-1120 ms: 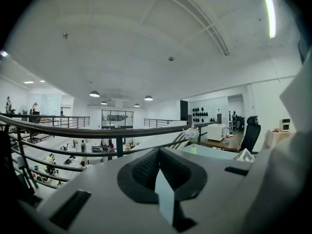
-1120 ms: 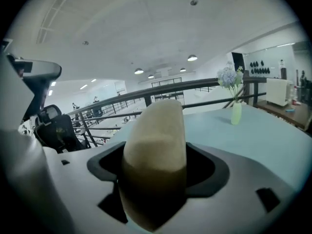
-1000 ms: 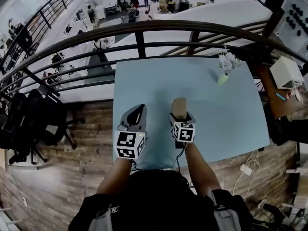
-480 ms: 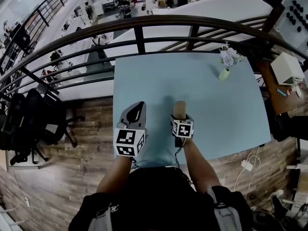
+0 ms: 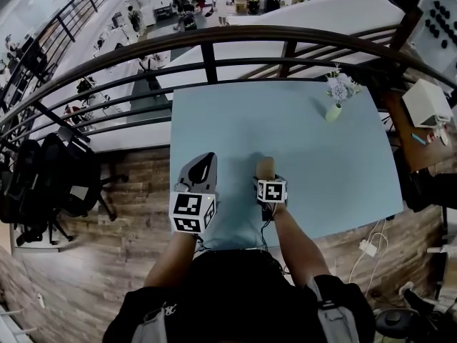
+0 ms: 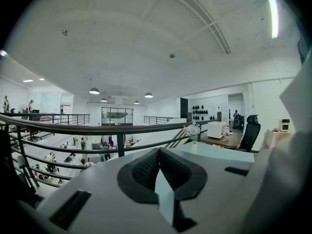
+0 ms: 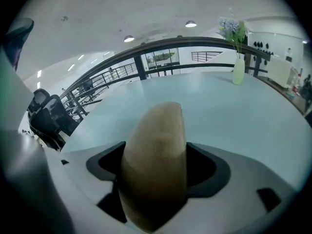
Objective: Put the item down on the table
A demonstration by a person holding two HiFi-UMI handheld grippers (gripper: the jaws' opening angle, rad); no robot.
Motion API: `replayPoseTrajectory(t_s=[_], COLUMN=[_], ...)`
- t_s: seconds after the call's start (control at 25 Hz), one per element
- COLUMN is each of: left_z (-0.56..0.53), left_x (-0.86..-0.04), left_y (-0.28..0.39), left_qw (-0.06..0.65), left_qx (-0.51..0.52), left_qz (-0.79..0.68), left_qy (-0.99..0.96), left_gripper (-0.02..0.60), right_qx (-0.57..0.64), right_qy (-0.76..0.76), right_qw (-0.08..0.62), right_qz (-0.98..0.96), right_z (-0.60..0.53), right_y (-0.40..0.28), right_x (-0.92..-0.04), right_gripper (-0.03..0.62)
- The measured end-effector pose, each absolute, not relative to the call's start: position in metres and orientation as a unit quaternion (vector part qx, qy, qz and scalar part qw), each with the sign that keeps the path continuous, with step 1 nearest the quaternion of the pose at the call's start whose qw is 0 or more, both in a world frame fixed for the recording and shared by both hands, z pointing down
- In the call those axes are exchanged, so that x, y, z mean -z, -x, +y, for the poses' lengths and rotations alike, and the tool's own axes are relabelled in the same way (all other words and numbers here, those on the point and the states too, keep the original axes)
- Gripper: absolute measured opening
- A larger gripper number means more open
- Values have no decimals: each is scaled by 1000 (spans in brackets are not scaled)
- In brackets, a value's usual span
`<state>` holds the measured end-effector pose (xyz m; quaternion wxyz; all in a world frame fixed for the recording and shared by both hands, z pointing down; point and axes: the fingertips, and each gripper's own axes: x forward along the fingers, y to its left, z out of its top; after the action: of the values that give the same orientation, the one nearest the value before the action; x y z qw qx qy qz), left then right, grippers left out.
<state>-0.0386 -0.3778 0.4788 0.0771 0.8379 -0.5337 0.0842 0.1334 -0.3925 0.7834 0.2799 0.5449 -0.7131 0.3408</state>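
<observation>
right gripper view | right gripper [image 7: 155, 162] grips tan item [image 7: 158, 126] | left gripper [image 6: 161, 179] closed | vase [image 7: 238, 71] far across table [image 7: 219, 111]

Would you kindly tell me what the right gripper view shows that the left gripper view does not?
Only the right gripper view: a tan rounded item held between the jaws of the right gripper. Only the left gripper view: the left gripper, its jaws together with nothing in them. Both: the blue table, the railing and the vase of flowers.

Dark railing [image 5: 209, 63] — wood floor [image 5: 128, 199].
</observation>
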Motion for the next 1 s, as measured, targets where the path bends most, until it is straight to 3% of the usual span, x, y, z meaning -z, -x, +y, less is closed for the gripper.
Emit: replayPoseTrajectory(t_s=[0.56, 0.92, 1.0], left_z=[-376, -377, -377], left_x=[-472, -464, -462], left_y=[29, 11, 7], left_qw=[70, 62, 61], left_qx=[-79, -71, -69], left_qz=[-528, -513, -508], left_qy=[-843, -853, -856], left_gripper=[14, 14, 14], right_qx=[-335, -237, -191], right_qy=[-589, -637, -648], right_qw=[248, 105, 72], right_qz=[-692, -726, -734], right_z=[-391, -417, -418], right_y=[-159, -176, -178], right_x=[-780, -650, -608], right_gripper=[407, 391, 329])
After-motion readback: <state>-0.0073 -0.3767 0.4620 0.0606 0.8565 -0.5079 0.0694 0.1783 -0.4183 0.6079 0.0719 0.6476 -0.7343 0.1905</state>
